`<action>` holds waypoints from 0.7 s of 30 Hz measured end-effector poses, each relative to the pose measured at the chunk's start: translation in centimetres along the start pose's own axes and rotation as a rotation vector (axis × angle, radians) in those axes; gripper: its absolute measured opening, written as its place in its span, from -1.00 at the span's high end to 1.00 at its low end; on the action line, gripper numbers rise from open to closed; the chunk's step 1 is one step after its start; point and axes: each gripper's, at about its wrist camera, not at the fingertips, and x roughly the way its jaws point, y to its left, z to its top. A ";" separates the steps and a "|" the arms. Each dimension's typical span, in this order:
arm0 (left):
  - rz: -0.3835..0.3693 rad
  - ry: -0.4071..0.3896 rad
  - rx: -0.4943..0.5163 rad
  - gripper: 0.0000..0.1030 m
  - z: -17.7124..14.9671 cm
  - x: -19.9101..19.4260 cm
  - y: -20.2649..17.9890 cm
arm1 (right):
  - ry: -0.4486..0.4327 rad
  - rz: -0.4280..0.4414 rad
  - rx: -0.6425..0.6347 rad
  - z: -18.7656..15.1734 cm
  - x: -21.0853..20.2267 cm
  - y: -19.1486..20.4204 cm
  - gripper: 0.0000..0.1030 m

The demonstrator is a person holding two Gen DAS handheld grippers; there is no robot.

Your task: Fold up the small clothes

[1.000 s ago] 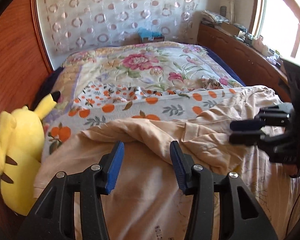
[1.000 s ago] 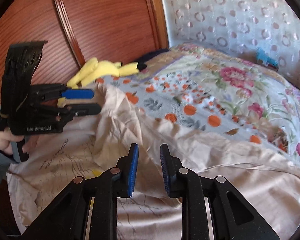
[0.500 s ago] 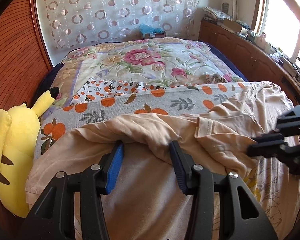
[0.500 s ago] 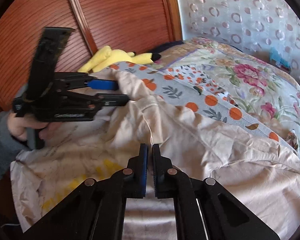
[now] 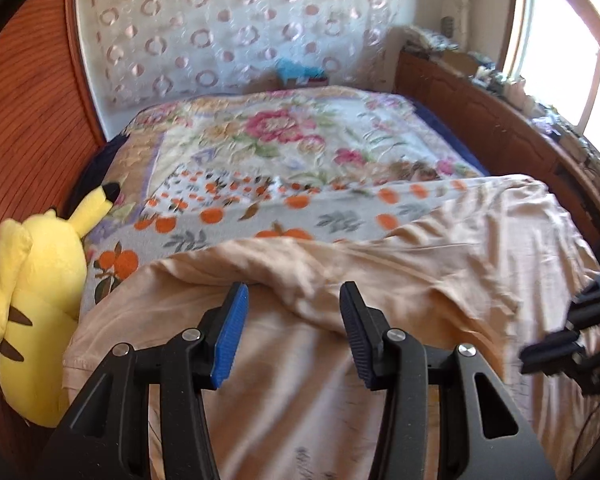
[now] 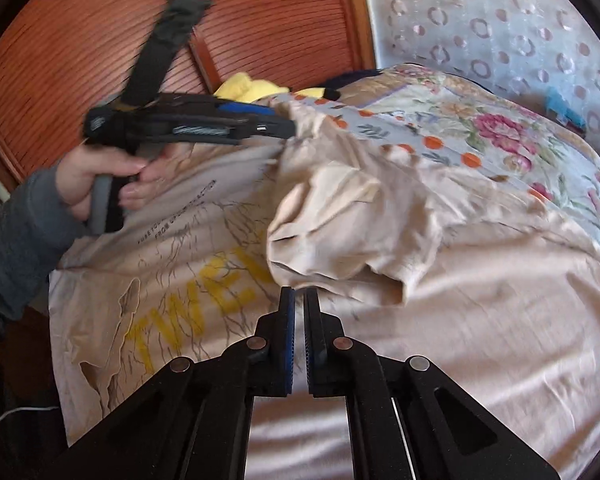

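A beige T-shirt (image 5: 380,280) with yellow print lies spread on the bed; in the right wrist view (image 6: 204,280) its printed front shows, with a folded-over sleeve bunched in the middle. My left gripper (image 5: 292,328) is open over a raised fold of the shirt; it also shows in the right wrist view (image 6: 276,128), held in a hand above the shirt's far edge. My right gripper (image 6: 299,300) has its jaws nearly closed just below the bunched sleeve; whether cloth is pinched between them cannot be told. It shows at the right edge of the left wrist view (image 5: 572,332).
A yellow plush toy (image 5: 36,288) lies at the bed's left side against a wooden wardrobe (image 6: 100,40). A floral and orange-print blanket (image 5: 284,152) covers the bed. A wooden sideboard (image 5: 500,120) with clutter runs along the right under a window.
My right gripper closed from open and pulled back toward the shirt's near side. My left gripper stayed open and rose toward the shirt's far edge. The bunched fold shifted.
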 end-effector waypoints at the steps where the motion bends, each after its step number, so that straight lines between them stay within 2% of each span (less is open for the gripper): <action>1: -0.014 -0.007 0.011 0.06 0.1 -0.5 -0.6 | -0.013 -0.016 0.005 -0.1 -0.5 -0.3 0.85; 8: -0.136 0.012 0.017 0.06 1.3 -0.5 -4.0 | -0.073 -0.172 0.061 0.5 -1.1 -1.4 0.83; 11: -0.143 0.035 0.039 0.06 1.3 0.6 -5.7 | -0.085 -0.236 0.072 0.8 -0.6 -1.8 0.83; 15: -0.159 0.073 0.048 0.09 0.7 1.7 -7.1 | -0.073 -0.258 0.082 1.0 0.8 -1.5 0.83; 16: -0.166 0.080 0.050 0.17 0.5 2.0 -7.3 | -0.065 -0.264 0.088 1.0 1.2 -1.5 0.83; 17: -0.170 0.087 0.052 0.35 0.3 2.1 -7.5 | -0.060 -0.267 0.093 1.1 1.4 -1.6 0.83; 18: -0.174 0.098 0.057 0.42 0.2 2.3 -7.7 | -0.056 -0.264 0.096 1.3 1.9 -1.6 0.82; 19: -0.179 0.103 0.061 0.61 0.0 2.4 -7.8 | -0.046 -0.262 0.097 1.3 2.1 -1.6 0.79; 20: -0.184 0.106 0.063 0.87 -0.2 2.4 -7.9 | -0.033 -0.271 0.100 1.3 2.4 -1.6 0.66; 21: -0.191 0.101 0.063 0.88 -0.4 2.1 -8.0 | -0.047 -0.272 0.094 1.3 2.2 -1.5 0.58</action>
